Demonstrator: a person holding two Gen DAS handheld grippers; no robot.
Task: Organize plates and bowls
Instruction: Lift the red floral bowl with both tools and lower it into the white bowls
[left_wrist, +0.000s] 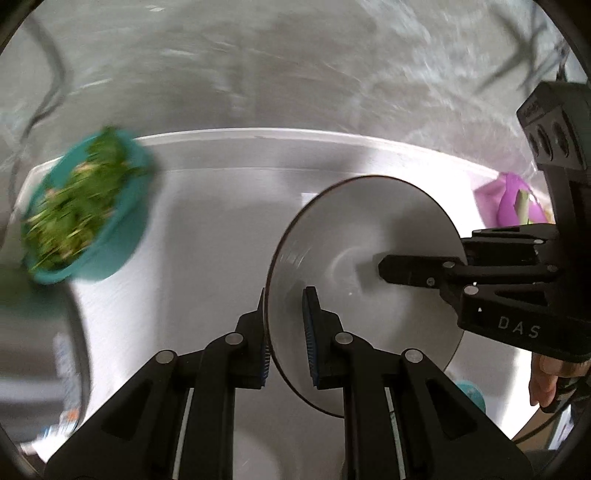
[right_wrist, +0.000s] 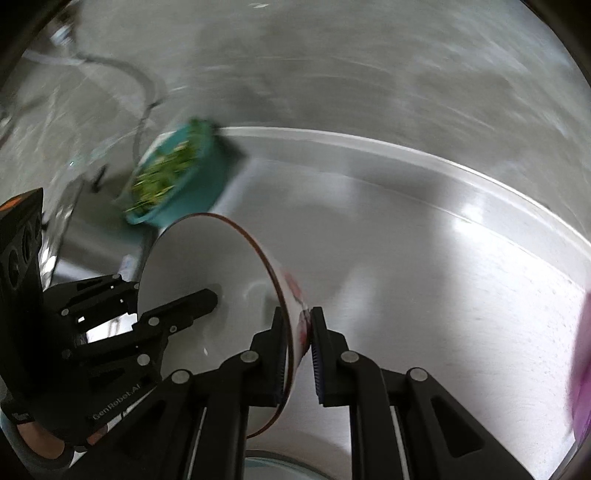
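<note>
A white bowl (left_wrist: 369, 229) with a dark rim hangs tilted above a steel worktop (left_wrist: 221, 206), gripped from both sides. My left gripper (left_wrist: 286, 295) is shut on the bowl's near-left rim, one pad inside and one outside. One of the right gripper's fingers (left_wrist: 406, 271) reaches into the bowl from the right. In the right wrist view my right gripper (right_wrist: 298, 314) is shut on the wall of the same bowl (right_wrist: 207, 258), which carries a red pattern outside. One of the left gripper's fingers (right_wrist: 192, 302) lies inside the bowl at the left.
A teal bowl of chopped greens (left_wrist: 85, 206) (right_wrist: 173, 177) stands near the worktop's far left corner. A purple object (left_wrist: 513, 199) (right_wrist: 581, 369) sits at the right edge. A hand (left_wrist: 546, 376) shows under the right gripper. Both views are blurred by motion.
</note>
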